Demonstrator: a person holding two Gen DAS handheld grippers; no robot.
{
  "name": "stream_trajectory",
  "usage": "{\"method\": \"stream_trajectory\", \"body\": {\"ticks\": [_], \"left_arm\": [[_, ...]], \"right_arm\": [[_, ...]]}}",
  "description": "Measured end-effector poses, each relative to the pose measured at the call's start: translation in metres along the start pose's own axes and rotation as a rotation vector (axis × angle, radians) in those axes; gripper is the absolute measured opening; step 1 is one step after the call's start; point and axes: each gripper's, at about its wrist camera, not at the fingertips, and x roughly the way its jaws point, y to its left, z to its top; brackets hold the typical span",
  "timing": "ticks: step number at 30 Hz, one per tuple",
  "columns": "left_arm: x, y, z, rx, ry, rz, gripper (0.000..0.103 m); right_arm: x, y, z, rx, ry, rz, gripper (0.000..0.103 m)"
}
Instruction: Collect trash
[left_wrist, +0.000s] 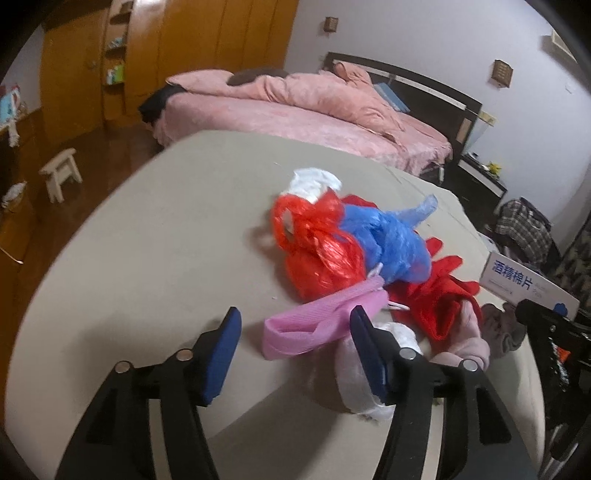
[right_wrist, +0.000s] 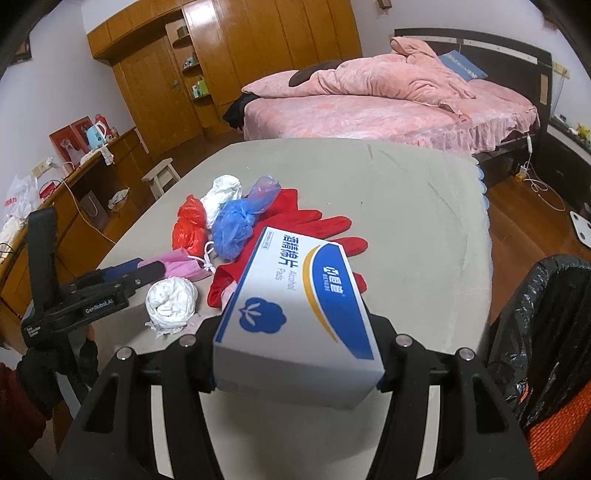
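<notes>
Bedroom table (right_wrist: 424, 206) draped in beige, strewn with trash, pink bed (right_wrist: 388, 110) behind.

Our right gripper (right_wrist: 295, 373) is clamped on the white-and-blue alcohol pads box (right_wrist: 295, 306), which hides its fingertips, lifted above the table near the black-lined bin (right_wrist: 546, 325). Our left gripper (left_wrist: 295, 354) tilts downward with jaws apart, nothing pressed between them, beside the pink mask (left_wrist: 314, 321); its right finger covers part of a white wad (left_wrist: 354, 373). Red gloves (right_wrist: 325, 225) lie partly under crumpled bags (left_wrist: 351, 240).

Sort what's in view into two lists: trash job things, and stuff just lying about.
Job:
box, in the right gripper
red bag
blue bag
pink mask
white wad
bin
left gripper, open

Lying about:
bed
stool
kettle
wardrobe
</notes>
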Motion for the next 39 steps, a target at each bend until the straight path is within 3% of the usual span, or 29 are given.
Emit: {"method": "stream_trajectory", "body": {"ticks": [1, 12, 20, 24, 32, 39], "left_arm": [[0.002, -0.002, 0.0, 0.005, 0.008, -0.019, 0.038], [-0.03, -0.022, 0.007, 0.009, -0.09, -0.036, 0.021], [-0.069, -0.047, 0.027, 0.019, -0.191, -0.049, 0.02], [-0.083, -0.077, 0.035, 0.064, -0.227, -0.06, 0.02], [-0.077, -0.144, 0.039, 0.14, -0.22, -0.146, 0.02], [-0.064, -0.214, 0.034, 0.23, -0.196, -0.247, 0.02]], "right_arm": [[0.0, 0.0, 0.0, -0.002, 0.001, -0.001, 0.056], [-0.023, 0.002, 0.008, -0.008, -0.049, -0.01, 0.056], [-0.058, -0.002, 0.015, 0.009, -0.128, -0.017, 0.056], [-0.082, -0.013, 0.013, 0.028, -0.169, -0.038, 0.056], [-0.133, -0.054, 0.001, 0.097, -0.24, -0.12, 0.056], [-0.176, -0.105, -0.031, 0.188, -0.275, -0.237, 0.056]]}}
